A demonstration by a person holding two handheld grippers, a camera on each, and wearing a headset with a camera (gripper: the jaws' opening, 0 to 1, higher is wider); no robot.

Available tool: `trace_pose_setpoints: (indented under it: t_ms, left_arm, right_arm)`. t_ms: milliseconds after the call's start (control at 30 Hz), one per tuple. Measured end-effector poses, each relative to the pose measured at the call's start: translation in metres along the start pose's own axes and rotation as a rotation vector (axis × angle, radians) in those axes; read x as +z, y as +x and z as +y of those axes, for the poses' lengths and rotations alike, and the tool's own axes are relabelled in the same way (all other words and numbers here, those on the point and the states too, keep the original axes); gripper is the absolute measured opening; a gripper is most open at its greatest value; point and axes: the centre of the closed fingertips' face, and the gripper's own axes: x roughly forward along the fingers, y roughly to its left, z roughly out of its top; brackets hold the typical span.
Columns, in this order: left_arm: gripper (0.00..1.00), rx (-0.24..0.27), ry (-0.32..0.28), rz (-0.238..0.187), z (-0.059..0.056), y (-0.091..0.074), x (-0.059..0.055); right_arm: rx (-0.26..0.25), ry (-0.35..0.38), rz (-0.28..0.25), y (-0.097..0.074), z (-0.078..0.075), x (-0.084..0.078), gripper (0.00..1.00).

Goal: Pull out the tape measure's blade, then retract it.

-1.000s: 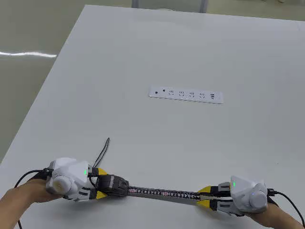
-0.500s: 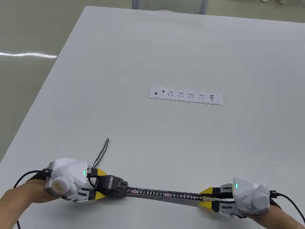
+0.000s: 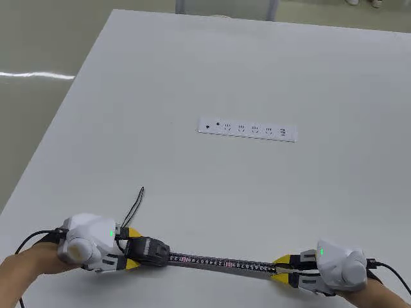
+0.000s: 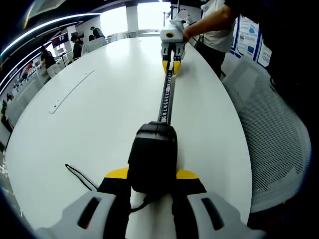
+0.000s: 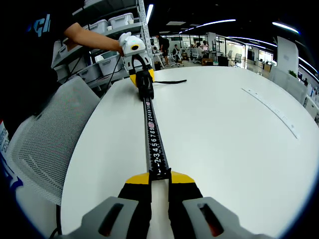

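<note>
**Left gripper** (image 3: 135,248): jaws closed narrow on the tape measure case (image 3: 151,250), near the table's front edge.

**Case:** black, lying on the table. Its thin strap (image 3: 135,205) trails away toward the table's middle.

**Blade** (image 3: 221,262): drawn out, numbered face up. It runs straight and low from the case rightward to the right gripper (image 3: 281,269).

**Right gripper:** jaws pinched shut on the blade's end.

**Risks:**
- If the right pinch slips, the spring would likely whip the blade back into the case.
- A further hard pull could drag the case out of the left jaws.
- A hurried return could kink or twist the blade.

**Surface:** table (image 3: 225,77), white and smooth. A white power strip (image 3: 247,129) lies well apart from the work.

**Room:**
- glossy floor (image 3: 38,51) at left
- mesh chair (image 4: 269,149) just beside the table
- shelves with bins (image 5: 107,22)
- an open office beyond, under strip lights
</note>
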Motion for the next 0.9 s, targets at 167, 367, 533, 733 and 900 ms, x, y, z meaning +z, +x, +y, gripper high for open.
trace_pose_setpoints:
  t_ms: [167,367,533,733,900]
  left_arm:
    - [0.27,0.001,-0.001,0.000,0.0001,0.0000,0.0004]
    - [0.27,-0.002,-0.001,0.006,0.0001,0.0001,0.0008]
    - [0.28,-0.006,-0.001,0.011,-0.0001,0.0000,0.0009]
    - [0.28,-0.003,0.000,0.016,0.0003,0.0002,0.0008]
    - [0.28,0.003,0.002,0.018,0.0006,0.0000,0.0006]
  right_arm:
    - [-0.006,-0.007,0.008,0.0019,-0.0016,-0.0016,0.10]
    - [-0.009,-0.013,0.031,0.0060,0.0001,-0.0055,0.11]
    - [-0.032,-0.013,0.034,0.0049,0.0000,-0.0056,0.12]
    - [-0.057,-0.037,0.050,0.0053,-0.0018,-0.0057,0.13]
    - [-0.087,-0.037,0.062,0.0062,-0.0039,-0.0062,0.14]
